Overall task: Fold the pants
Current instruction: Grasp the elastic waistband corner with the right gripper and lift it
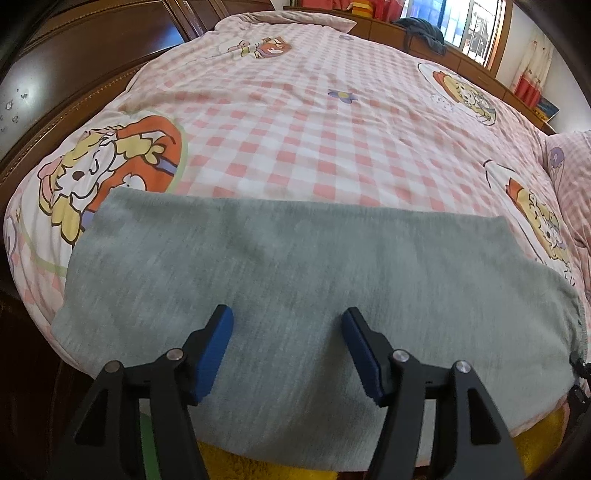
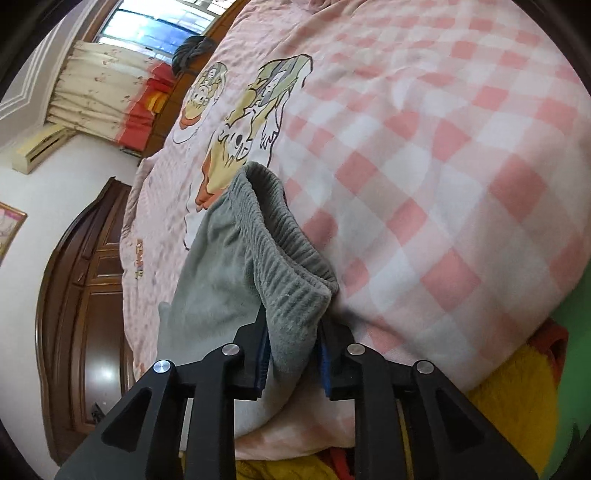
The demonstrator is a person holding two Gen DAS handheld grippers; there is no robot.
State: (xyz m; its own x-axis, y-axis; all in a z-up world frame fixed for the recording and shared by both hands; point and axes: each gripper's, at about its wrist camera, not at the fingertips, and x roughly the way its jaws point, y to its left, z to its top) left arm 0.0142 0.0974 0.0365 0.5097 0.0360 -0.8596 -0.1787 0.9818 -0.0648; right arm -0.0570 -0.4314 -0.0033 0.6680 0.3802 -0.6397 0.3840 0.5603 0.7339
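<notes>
Here, left wrist view: the grey pants [image 1: 280, 280] lie flat as a wide folded band across the near edge of the bed, on the pink checked quilt [image 1: 295, 122] with cartoon prints. The left gripper [image 1: 287, 317] hovers over the near part of the cloth, blue pads spread wide apart, nothing between them. A wooden headboard [image 1: 92, 55] runs along the left, a window [image 1: 476, 29] sits at top right. Yellow fabric [image 1: 236, 465] shows under the bed edge.

Right wrist view: the right gripper [image 2: 293, 332] is clamped on the pants [image 2: 229, 273] at the ribbed waistband [image 2: 291, 258], which bunches up between the blue pads. The cloth hangs slack to the left over the quilt [image 2: 443, 166]. A wooden door [image 2: 85, 295] and a curtain [image 2: 96, 92] stand at left.
</notes>
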